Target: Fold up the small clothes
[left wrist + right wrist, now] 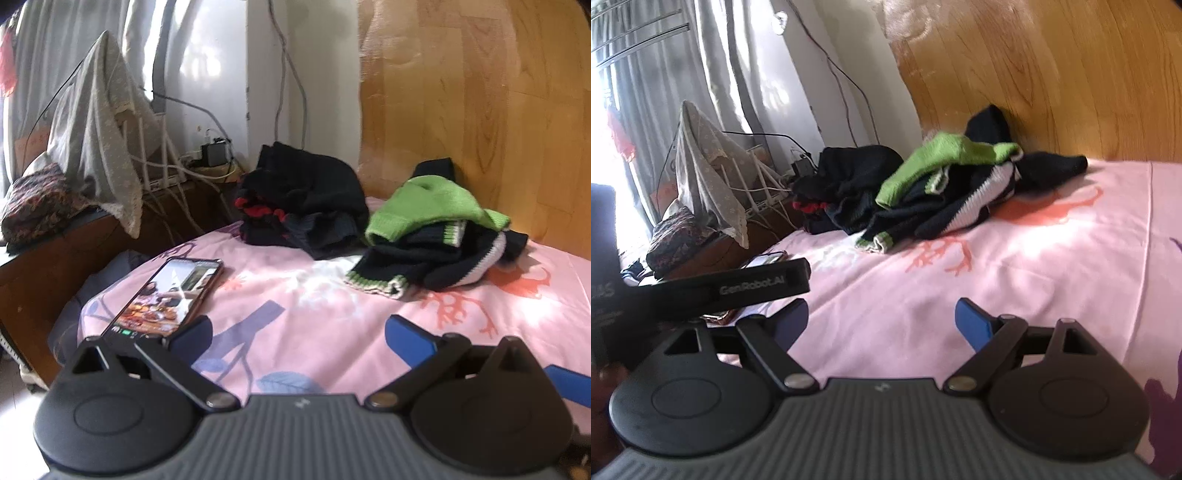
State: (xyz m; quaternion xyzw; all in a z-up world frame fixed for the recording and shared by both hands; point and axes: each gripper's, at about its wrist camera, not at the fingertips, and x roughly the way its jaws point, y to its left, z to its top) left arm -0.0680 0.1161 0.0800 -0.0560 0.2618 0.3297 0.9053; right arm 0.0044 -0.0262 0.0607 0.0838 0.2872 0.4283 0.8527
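A green and navy knit garment with white stripes (436, 236) lies crumpled on the pink bedsheet (332, 325) near the wooden headboard; it also shows in the right wrist view (942, 192). A black garment pile with red trim (303, 199) lies to its left, also in the right wrist view (846, 184). My left gripper (295, 332) is open and empty above the sheet, short of both piles. My right gripper (882, 321) is open and empty above the sheet, short of the green garment.
A phone (170, 299) with a lit screen lies on the sheet by the left gripper's left finger. The other gripper's black body (727, 288) crosses the right wrist view at left. A wooden headboard (480, 92) stands behind. A bedside cabinet (55, 254) holds cables and cloth.
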